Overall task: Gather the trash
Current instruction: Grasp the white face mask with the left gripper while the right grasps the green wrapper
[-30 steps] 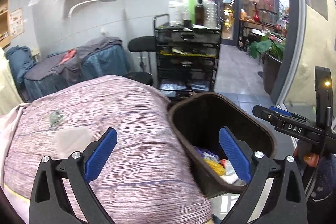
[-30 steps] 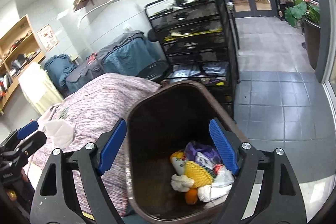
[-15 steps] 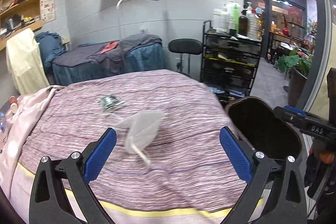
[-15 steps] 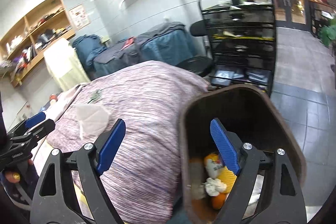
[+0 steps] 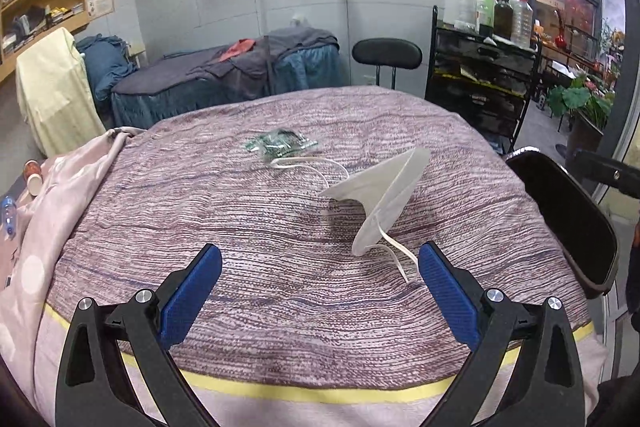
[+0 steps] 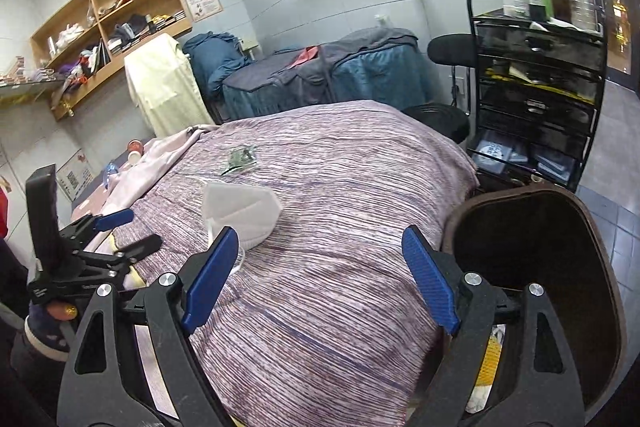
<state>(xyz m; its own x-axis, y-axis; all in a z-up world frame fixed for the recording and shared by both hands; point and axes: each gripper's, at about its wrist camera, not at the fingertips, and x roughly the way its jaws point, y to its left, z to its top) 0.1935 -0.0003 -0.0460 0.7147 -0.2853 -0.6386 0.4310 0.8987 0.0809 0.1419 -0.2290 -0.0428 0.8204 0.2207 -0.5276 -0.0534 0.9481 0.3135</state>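
Note:
A white face mask (image 5: 384,187) with loose straps lies on the striped purple bed cover (image 5: 240,227), just ahead of my open, empty left gripper (image 5: 320,291). It also shows in the right wrist view (image 6: 244,211). A green wrapper (image 5: 280,145) lies farther back on the bed and shows small in the right wrist view (image 6: 240,159). The dark brown trash bin (image 6: 560,267) stands at the bed's right end, with some trash visible low inside. My right gripper (image 6: 320,287) is open and empty, between bed and bin. The left gripper is seen at left in the right wrist view (image 6: 108,235).
A black wire cart (image 6: 540,87) with bottles stands behind the bin. A black stool (image 5: 386,55) and a blue-covered bed (image 5: 224,83) stand behind. A pink blanket (image 5: 52,195) and small bottles (image 5: 32,179) lie at the bed's left side.
Both grippers swung left from over the bin toward the bed. The mask now lies close ahead of the left gripper. The bin has moved to the right edge of both views.

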